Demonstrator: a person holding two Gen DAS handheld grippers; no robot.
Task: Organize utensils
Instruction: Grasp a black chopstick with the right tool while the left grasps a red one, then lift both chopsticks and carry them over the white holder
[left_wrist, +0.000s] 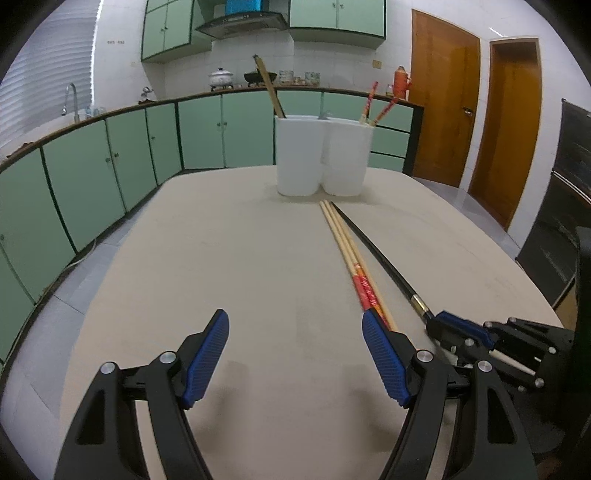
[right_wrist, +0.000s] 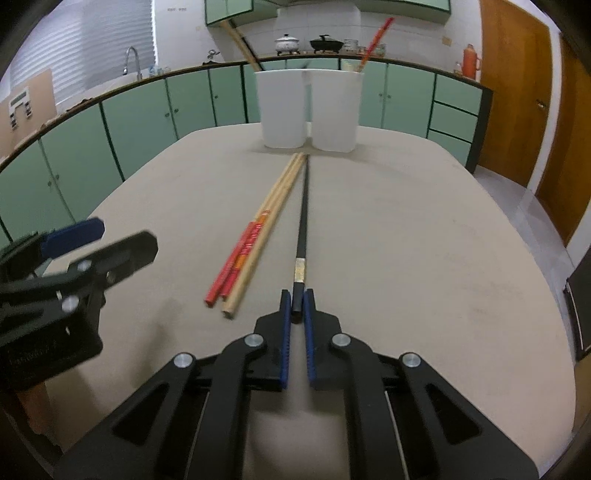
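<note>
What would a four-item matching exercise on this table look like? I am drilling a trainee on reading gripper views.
Things:
1. black chopstick
2. left gripper
3. wooden and red-ended chopsticks
4. white holder

States:
A. open, nothing between the fingers
B. upright at the table's far end, with utensils sticking out
C. near end pinched by the right gripper
D. lying loose on the table, side by side

Pairs: 1-C, 2-A, 3-D, 4-B
</note>
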